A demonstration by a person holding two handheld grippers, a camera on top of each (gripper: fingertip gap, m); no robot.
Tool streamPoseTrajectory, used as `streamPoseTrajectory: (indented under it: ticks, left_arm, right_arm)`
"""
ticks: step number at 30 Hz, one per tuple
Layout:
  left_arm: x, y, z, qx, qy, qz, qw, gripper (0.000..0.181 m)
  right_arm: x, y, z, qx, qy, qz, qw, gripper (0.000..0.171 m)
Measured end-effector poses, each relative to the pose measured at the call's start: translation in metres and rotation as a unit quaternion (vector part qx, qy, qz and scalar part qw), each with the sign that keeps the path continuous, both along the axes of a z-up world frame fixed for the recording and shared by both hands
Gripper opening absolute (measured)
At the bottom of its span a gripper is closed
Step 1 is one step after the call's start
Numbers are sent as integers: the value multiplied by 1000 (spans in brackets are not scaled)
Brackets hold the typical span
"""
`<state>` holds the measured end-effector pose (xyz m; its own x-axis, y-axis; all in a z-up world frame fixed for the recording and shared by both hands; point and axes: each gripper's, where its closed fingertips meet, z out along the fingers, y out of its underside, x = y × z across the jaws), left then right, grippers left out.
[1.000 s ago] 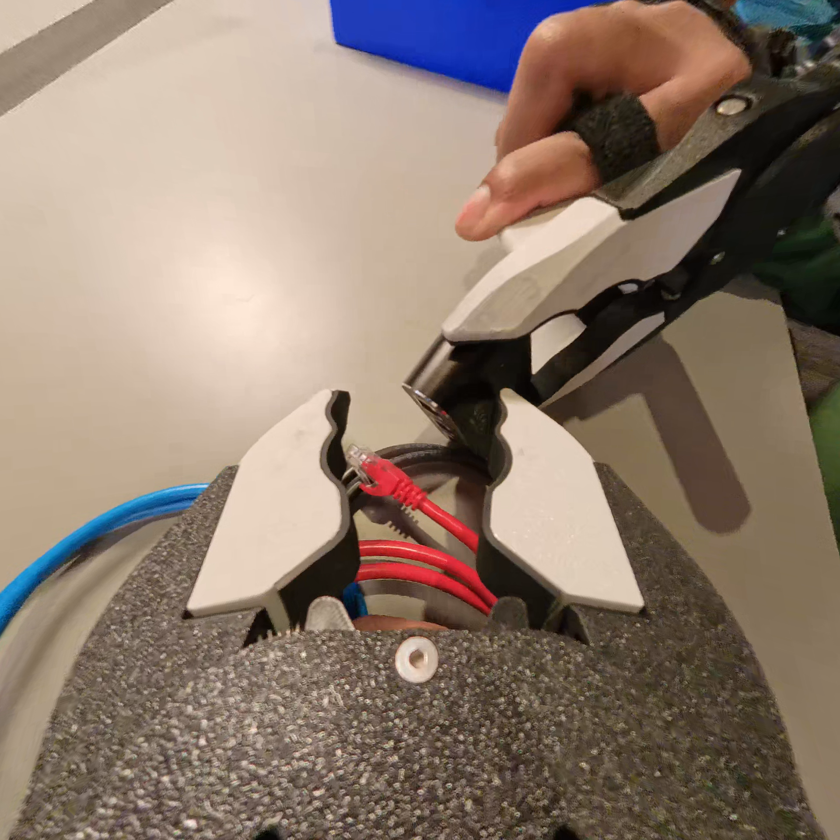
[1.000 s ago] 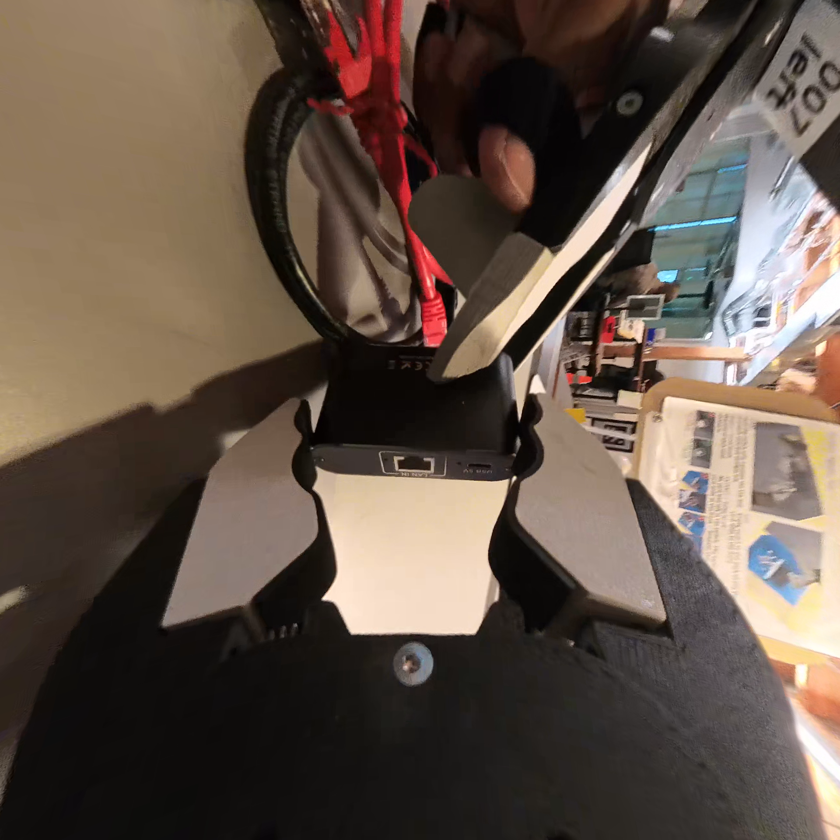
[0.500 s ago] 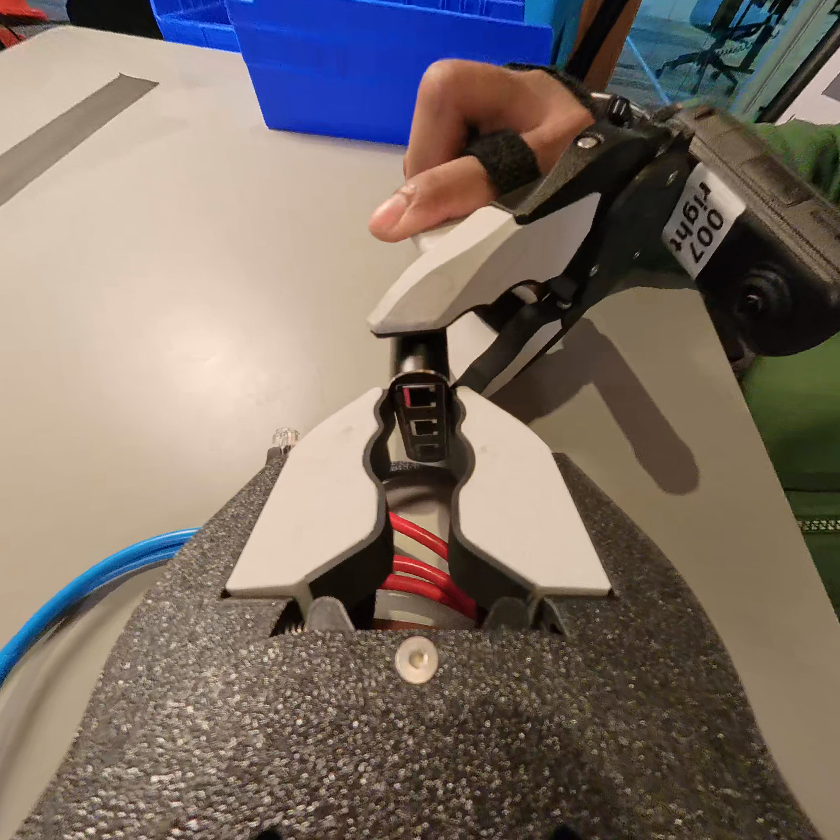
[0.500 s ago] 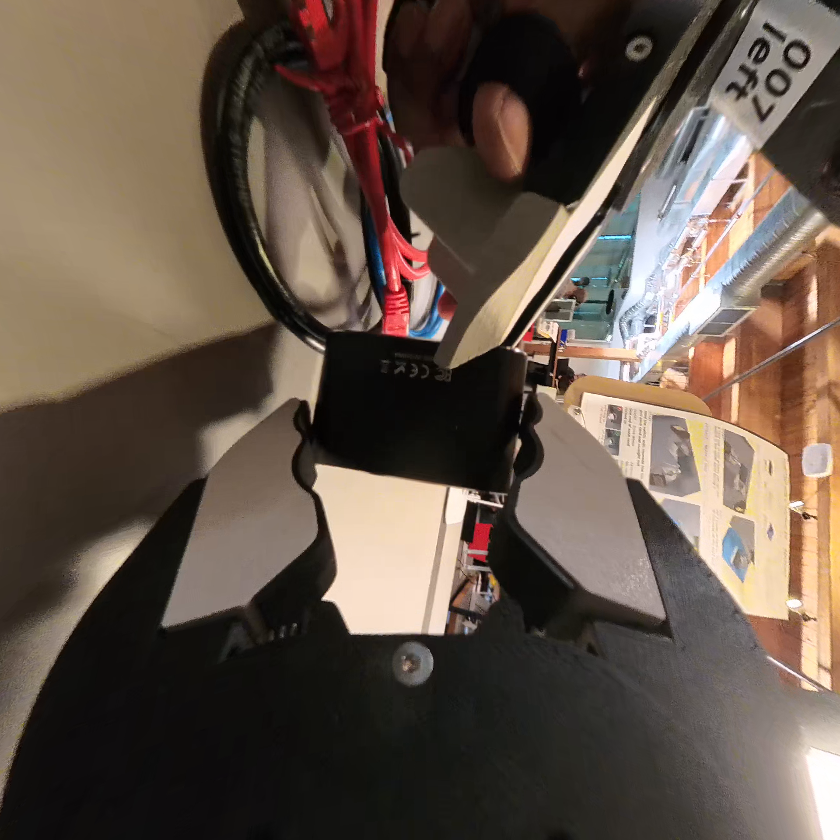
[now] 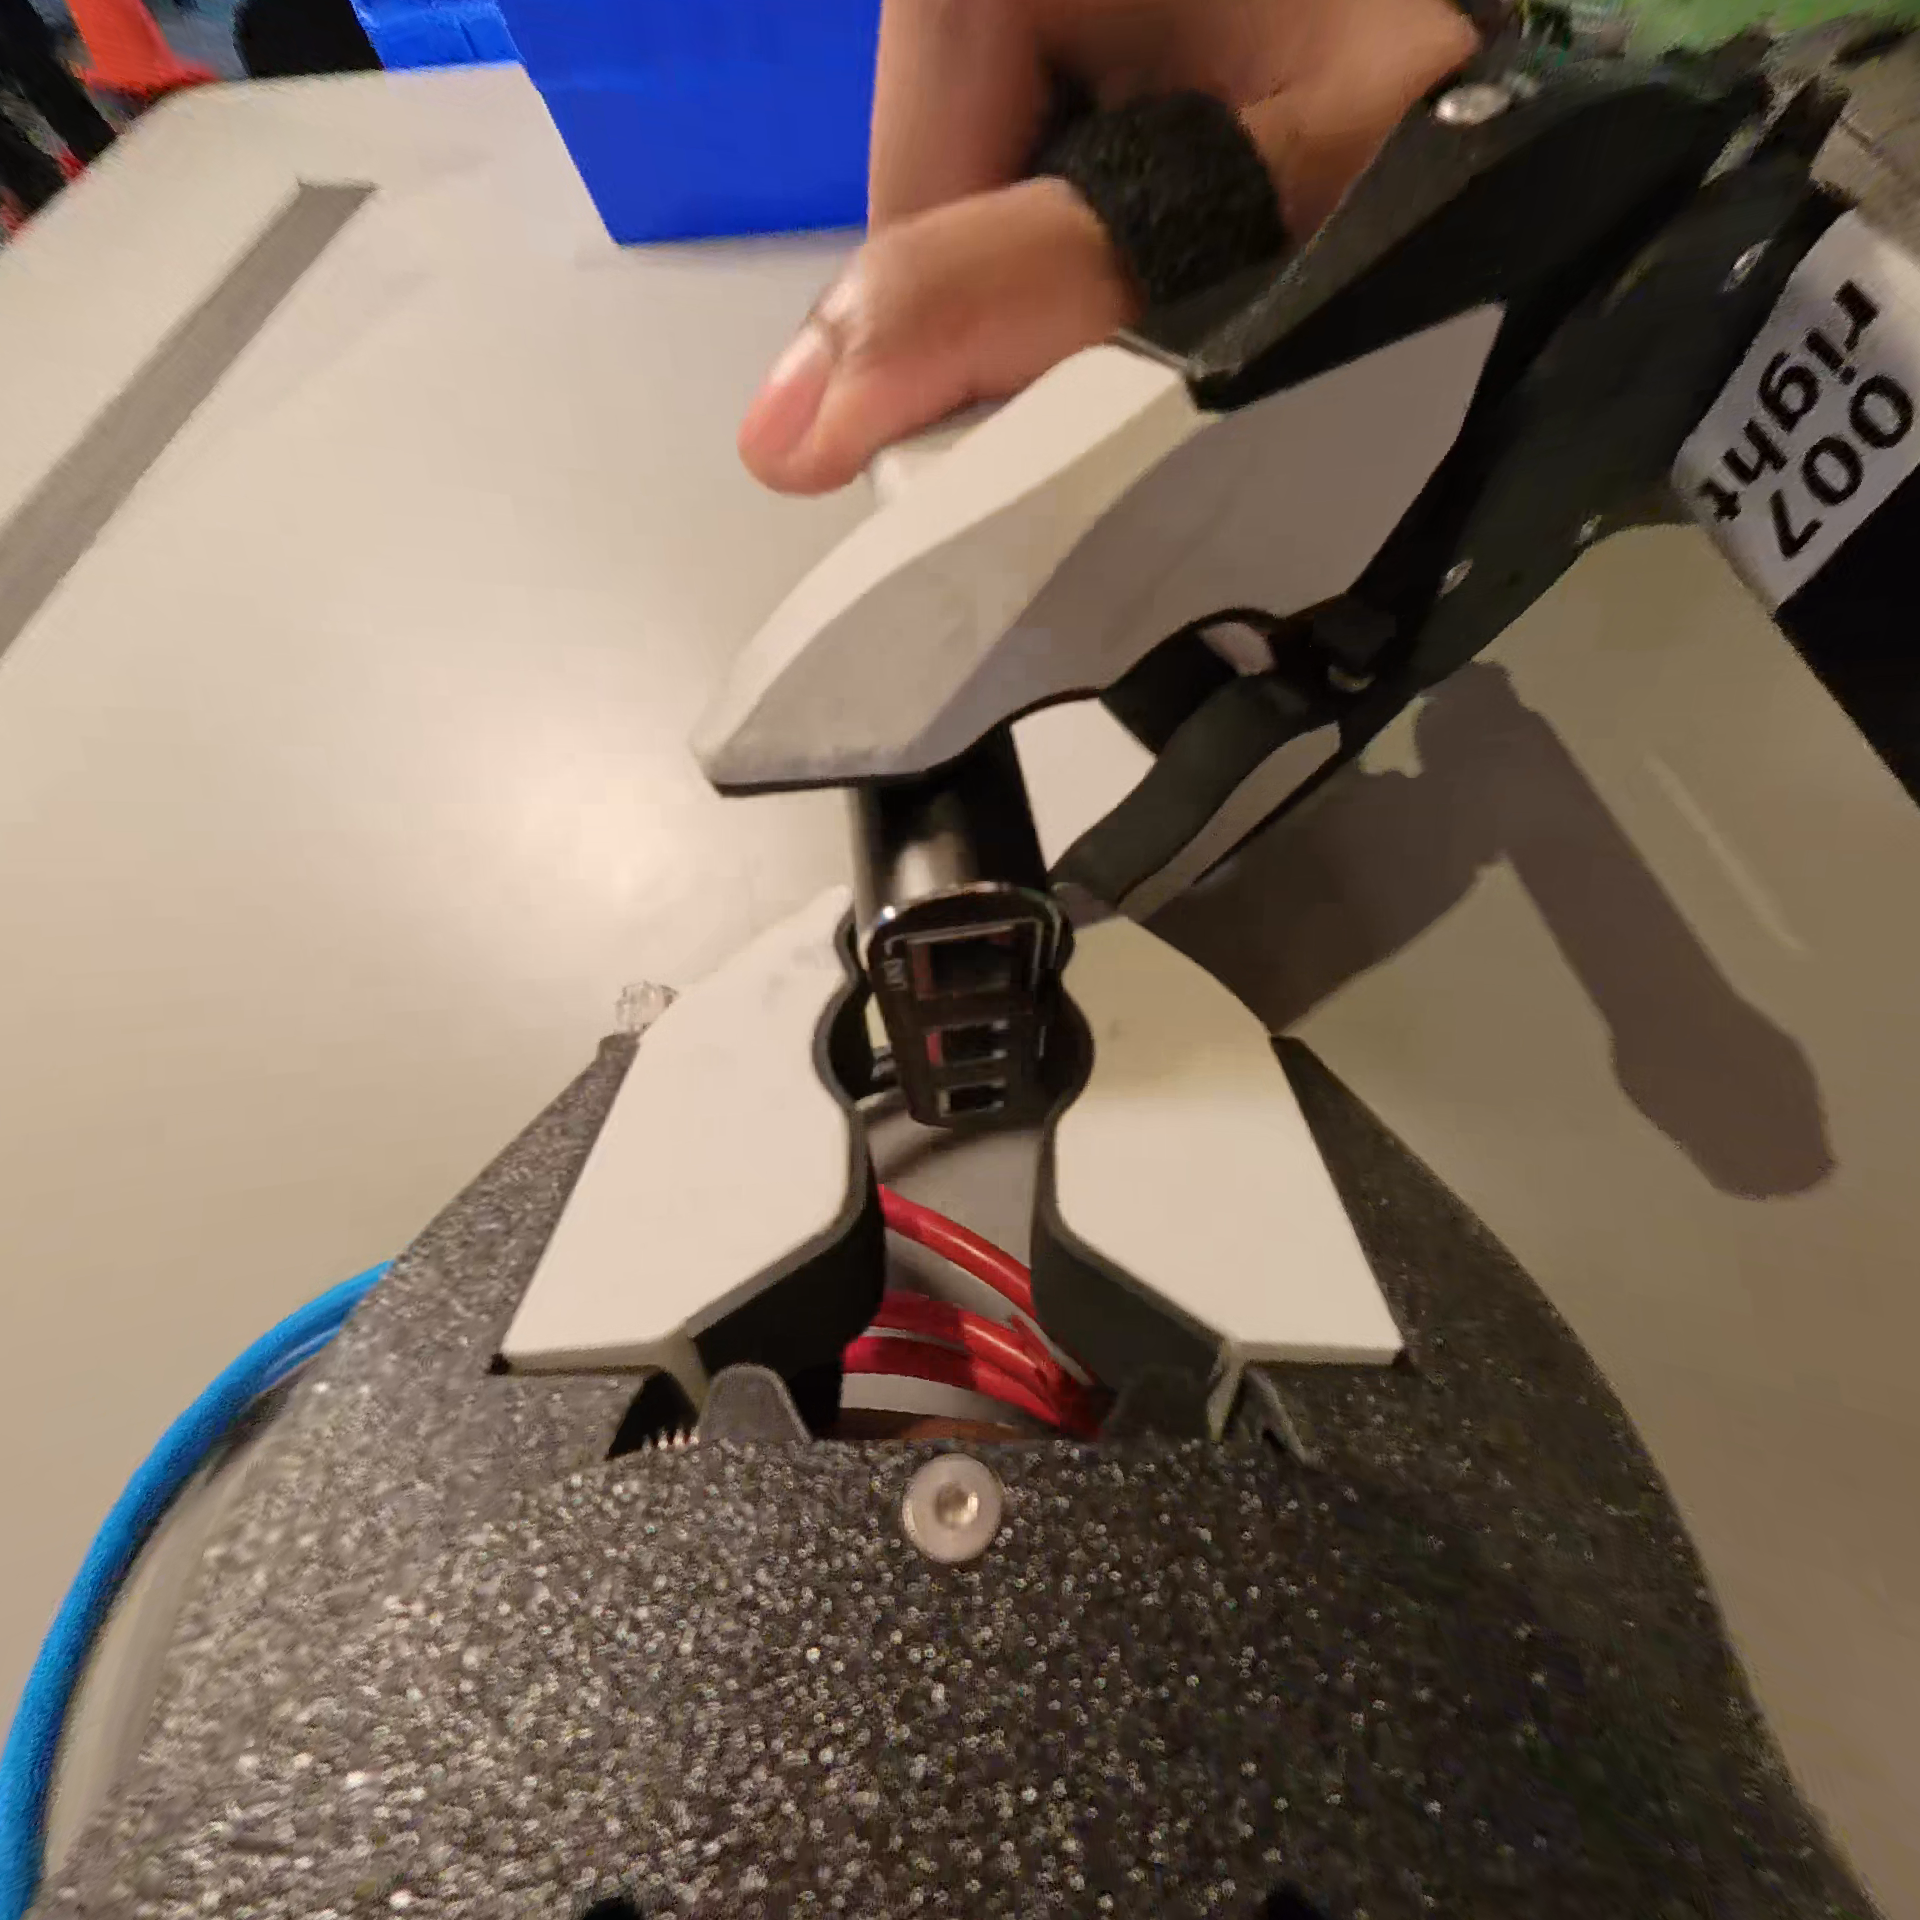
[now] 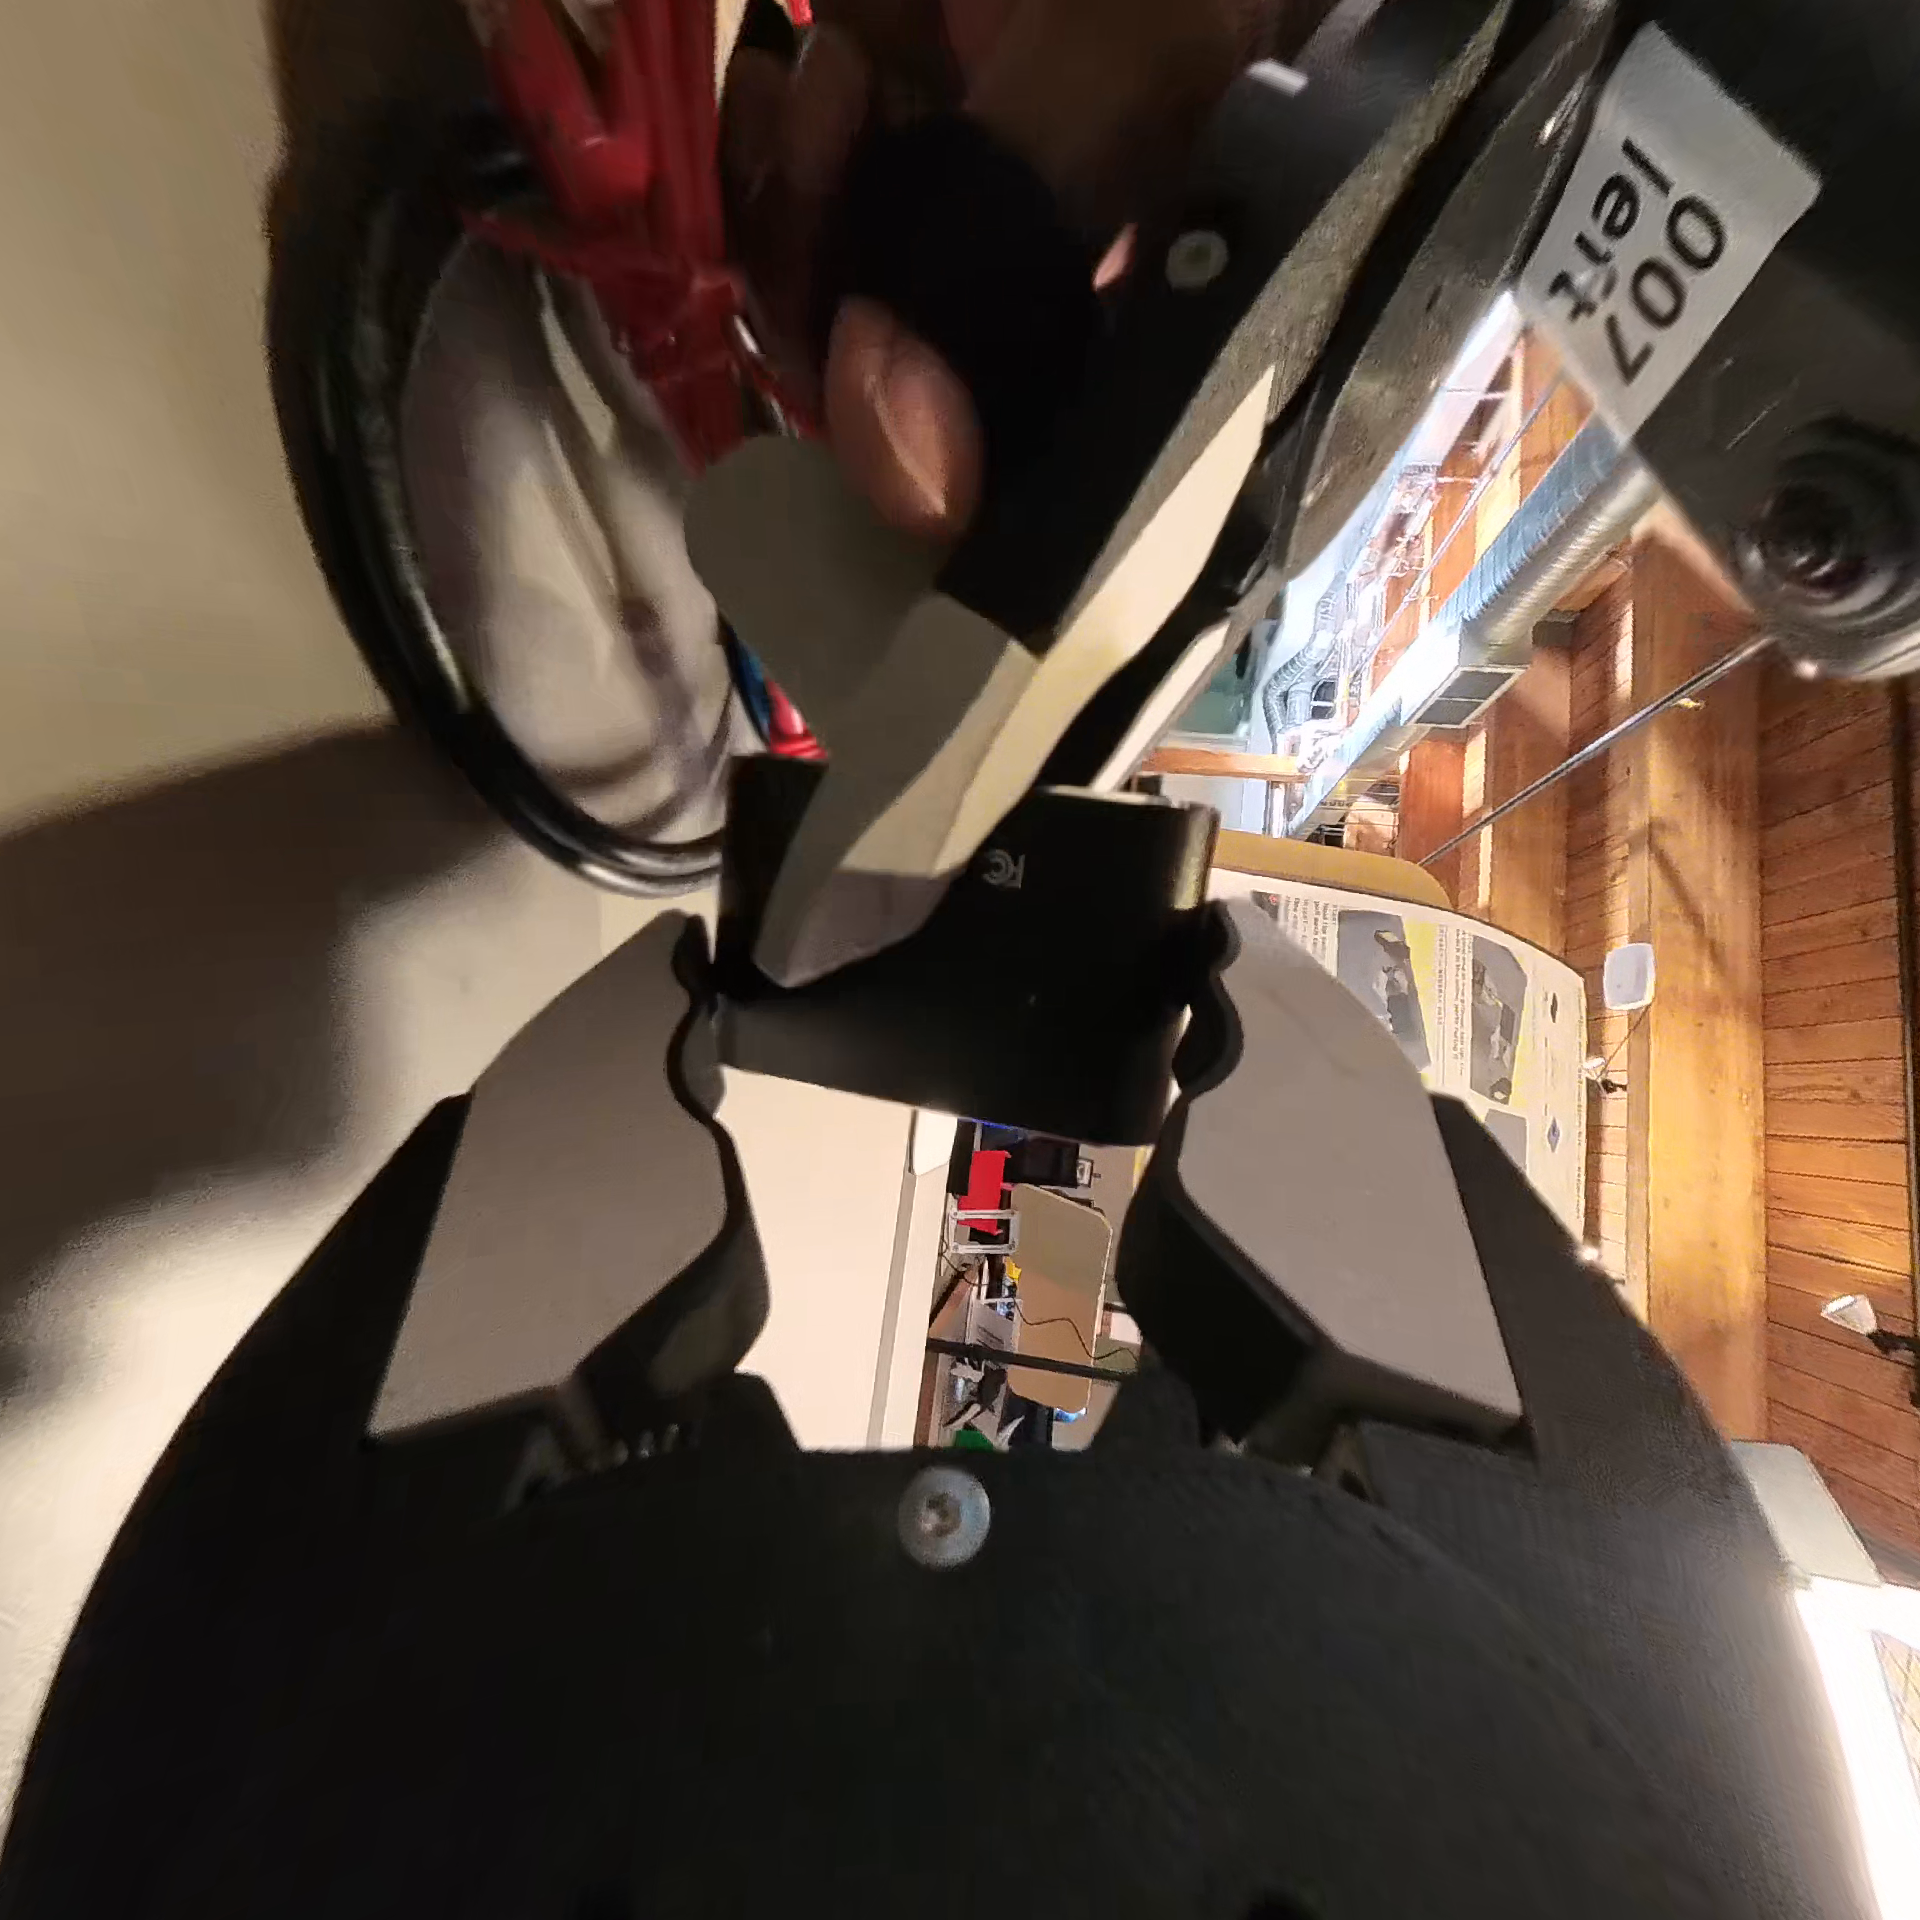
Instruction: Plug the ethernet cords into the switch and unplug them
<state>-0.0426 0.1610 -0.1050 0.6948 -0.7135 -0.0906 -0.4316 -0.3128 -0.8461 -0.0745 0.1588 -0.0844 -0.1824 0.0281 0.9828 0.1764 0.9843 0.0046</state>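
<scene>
1. Switch (image 5: 961, 1023) (small black box) is held off the grey table (image 5: 364, 727), port face turned toward the left wrist camera; its ports look empty.
2. Right gripper (image 6: 951, 1003) is clamped on the switch across its width, one finger on each side edge, jaws about half apart.
3. Left gripper (image 5: 956, 997) is closed down narrow onto the switch's port end, fingertips touching both sides of it (so both grippers hold the same box).
4. In the left wrist view, the right gripper comes in from upper right, a person's hand (image 5: 1039, 249) on it, black strap round one finger.
5. Red cords (image 5: 956, 1340) run under the left gripper, seen through the gap between its fingers; whether any is gripped, cannot tell.
6. Blue cord (image 5: 156, 1475) curves along the left edge on the table.
7. Clear plug tip (image 5: 639, 1003) pokes out just beside the left finger.
8. Black cable loop (image 6: 416, 644) lies on the table behind the switch in the right wrist view.
9. Blue bin (image 5: 707, 104) sits at the far table edge.
</scene>
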Motion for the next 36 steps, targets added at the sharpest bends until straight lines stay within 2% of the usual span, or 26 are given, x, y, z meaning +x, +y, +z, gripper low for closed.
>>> streamPoseTrajectory:
  ticks: [7, 10, 14, 20, 28, 32, 36]
  left_arm:
    - [-15, 6, 32, 70, -12, 34, 997, 25]
    - [-36, 7, 51, 102, -18, 73, 992, 25]
    - [-77, 6, 77, 132, -62, 144, 979, 25]
    - [-116, 3, 87, 146, -72, 213, 963, 25]
    - [-112, 3, 87, 145, -80, 201, 965, 25]
    - [-110, 1, 90, 147, -97, 189, 966, 25]
    - [-109, -2, 95, 145, -131, 176, 965, 25]
  right_arm:
    - [-4, 4, 26, -80, 66, -15, 995, 84]
    - [-1, 11, 34, -145, 77, -19, 986, 72]
    - [1, 21, 24, -255, 35, -19, 966, 68]
    - [0, 14, 1, -381, -47, -12, 923, 65]
    - [-10, -6, -8, -338, -72, -16, 938, 57]
    - [-18, -5, -13, -326, -77, -44, 941, 46]
    - [-22, -3, -14, -342, -79, -48, 935, 44]
